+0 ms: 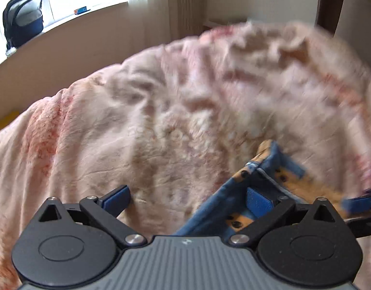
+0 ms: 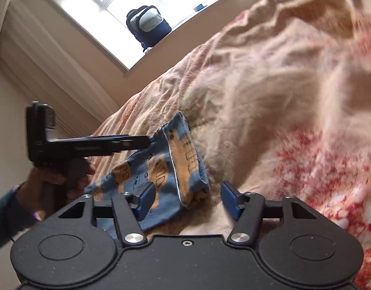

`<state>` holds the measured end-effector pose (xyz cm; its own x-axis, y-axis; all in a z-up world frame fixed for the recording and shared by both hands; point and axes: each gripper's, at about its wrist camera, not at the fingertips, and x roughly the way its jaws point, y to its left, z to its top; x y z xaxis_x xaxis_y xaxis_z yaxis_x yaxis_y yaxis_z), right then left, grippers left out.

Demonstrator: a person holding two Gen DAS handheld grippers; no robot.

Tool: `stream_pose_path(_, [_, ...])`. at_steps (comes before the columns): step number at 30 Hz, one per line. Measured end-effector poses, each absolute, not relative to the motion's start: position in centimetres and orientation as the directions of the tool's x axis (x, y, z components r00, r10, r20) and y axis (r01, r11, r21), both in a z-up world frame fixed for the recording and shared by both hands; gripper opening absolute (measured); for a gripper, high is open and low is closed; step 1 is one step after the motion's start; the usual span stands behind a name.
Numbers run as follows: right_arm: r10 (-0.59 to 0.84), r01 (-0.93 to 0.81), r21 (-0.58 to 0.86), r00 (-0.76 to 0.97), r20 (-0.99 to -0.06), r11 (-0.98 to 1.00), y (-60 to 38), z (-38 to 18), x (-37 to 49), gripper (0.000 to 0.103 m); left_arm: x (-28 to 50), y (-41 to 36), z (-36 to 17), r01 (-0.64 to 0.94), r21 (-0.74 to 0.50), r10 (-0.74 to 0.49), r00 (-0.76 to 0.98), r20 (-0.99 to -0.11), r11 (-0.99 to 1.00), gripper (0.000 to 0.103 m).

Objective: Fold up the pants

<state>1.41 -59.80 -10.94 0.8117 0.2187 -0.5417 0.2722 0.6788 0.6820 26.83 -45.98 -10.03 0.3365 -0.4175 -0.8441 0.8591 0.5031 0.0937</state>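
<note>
The right claw point(image 2: 188, 199) stands partly spread, the bunched pants point(image 2: 171, 169) lying between its pads, and I cannot see either pad pressing the cloth. The left claw point(image 1: 188, 199) is spread wide and pinches nothing; the pants point(image 1: 255, 193) drape over its right finger only. They sit in a crumpled heap on the pink blanket point(image 2: 270, 96), with the backpack point(image 2: 149, 24) far off on the sill. I judge the folding barely begun: no flat fold shows, and spreading, smoothing and folding all remain
</note>
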Motion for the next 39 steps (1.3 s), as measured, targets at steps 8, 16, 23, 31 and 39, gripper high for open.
stream_pose_path(8, [0.196, 0.29, 0.699, 0.827, -0.527, 0.654, -59.2, -11.5, 2.3, 0.026, 26.4, -45.9, -8.9, 0.825, 0.09, -0.369, 0.344, -0.864, 0.557, 0.103])
stream_pose_path(16, [0.029, 0.275, 0.42, 0.807, -0.589, 0.865, -54.3, -7.4, 2.4, 0.016, 26.8, -47.6, -4.0, 0.721, -0.27, -0.442, 0.055, -0.896, 0.638, 0.103])
stream_pose_path(23, [-0.102, 0.157, 0.038, 0.789, -0.605, 0.987, -48.3, -5.3, 3.5, 0.015, 25.7, -50.1, -4.8, 0.676, -0.274, -0.36, -0.014, -0.933, 0.684, 0.079])
stream_pose_path(31, [-0.17, 0.072, -0.186, 0.789, -0.59, 0.98, -44.4, -4.6, 4.4, 0.014, 25.4, -49.0, -4.5, 0.667, -0.243, -0.315, -0.013, -0.949, 0.704, 0.04])
stream_pose_path(39, [-0.196, 0.003, -0.32, 0.797, -0.572, 0.947, -40.6, -3.4, 4.4, 0.013, 25.6, -43.8, -1.9, 0.629, -0.303, -0.417, 0.037, -0.908, 0.716, 0.009])
